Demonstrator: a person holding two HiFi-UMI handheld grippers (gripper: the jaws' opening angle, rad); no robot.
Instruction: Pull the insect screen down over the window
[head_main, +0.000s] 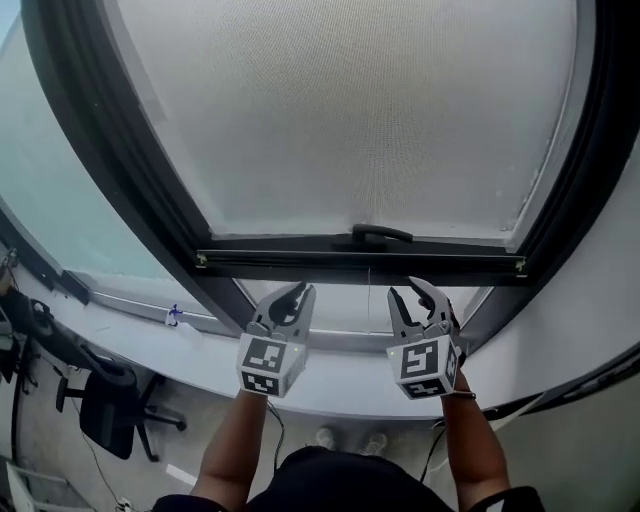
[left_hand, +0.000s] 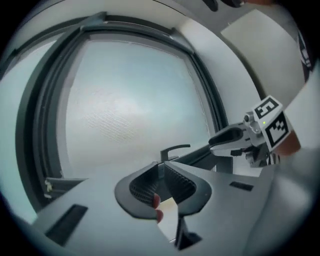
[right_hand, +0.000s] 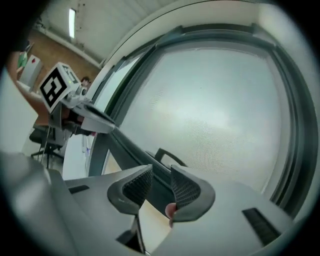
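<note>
Insect screen (head_main: 350, 110) is sitting most of the way down, its bottom bar (head_main: 300, 262) hanging just beyond the tips of both grippers, with a strip of window left uncovered between the bar and the sill (head_main: 150, 345) under them. Left gripper (head_main: 293, 303) is pointing at the bar with its jaws all but shut, only a sliver between the pads, gripping nothing. Right gripper (head_main: 418, 300) is standing partly open, also empty, with the bar showing in its gap but not touching. The pull handle (head_main: 380, 235) is sitting ahead of them, between the two and closer to the right one. Likely risks: the left jaws are looking too narrow to take the bar, so they may be butting it or sliding off. A one-sided grip probably means the bar going down crooked and jamming in the side tracks. Pinching mesh instead of the bar could be tearing it. If a hold slips, the screen may be springing back up.
</note>
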